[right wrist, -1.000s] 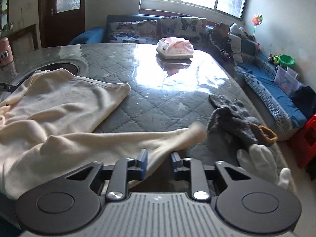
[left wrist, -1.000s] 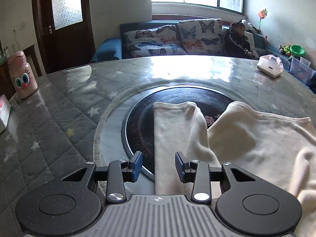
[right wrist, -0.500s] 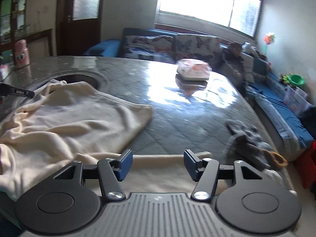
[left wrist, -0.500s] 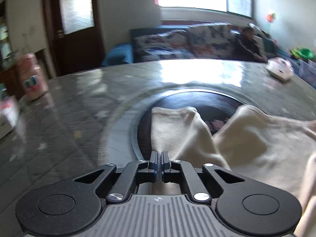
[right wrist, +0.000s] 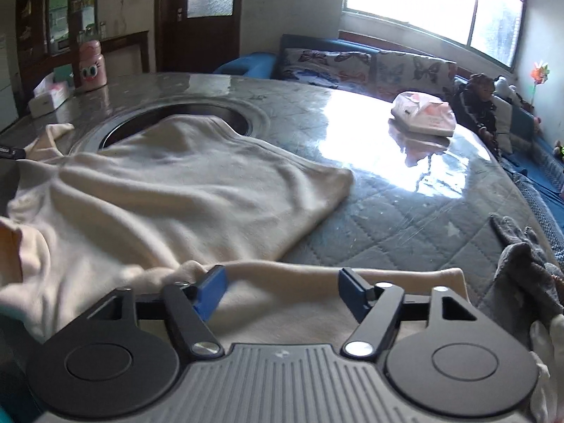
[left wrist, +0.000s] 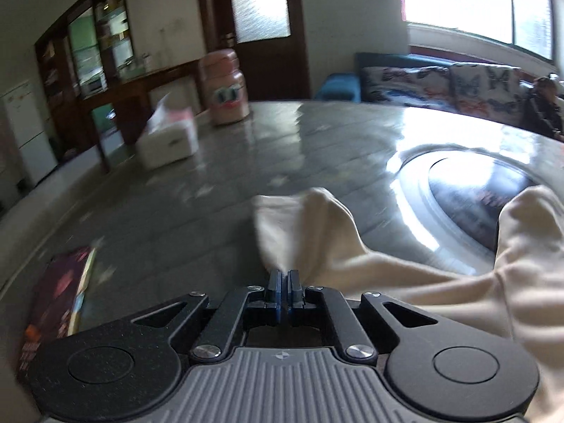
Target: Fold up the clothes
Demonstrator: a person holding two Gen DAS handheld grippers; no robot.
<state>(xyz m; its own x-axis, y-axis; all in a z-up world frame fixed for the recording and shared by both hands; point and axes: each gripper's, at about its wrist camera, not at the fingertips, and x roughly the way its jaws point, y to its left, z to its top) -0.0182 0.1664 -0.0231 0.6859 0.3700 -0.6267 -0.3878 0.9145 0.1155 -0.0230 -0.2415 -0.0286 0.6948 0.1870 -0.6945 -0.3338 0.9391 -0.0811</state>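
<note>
A cream long-sleeved garment (right wrist: 183, 197) lies spread on the round quilted table (right wrist: 405, 211), partly over the dark round inset (right wrist: 197, 111). My left gripper (left wrist: 282, 276) is shut on the garment's left sleeve (left wrist: 310, 225) and holds it pulled out to the left, off the inset. My right gripper (right wrist: 282, 289) is open, its blue pads either side of the right sleeve (right wrist: 352, 271), which lies flat along the near table edge.
A white tissue box (left wrist: 167, 141) and a pink bottle (left wrist: 225, 88) stand at the far left of the table. A book (left wrist: 56, 303) lies near the left edge. A pink-white tissue pack (right wrist: 424, 114) and grey clothes (right wrist: 525, 257) are on the right.
My left gripper shut on the left sleeve and swung it leftward off the inset. My right gripper opened wide and moved over the right sleeve.
</note>
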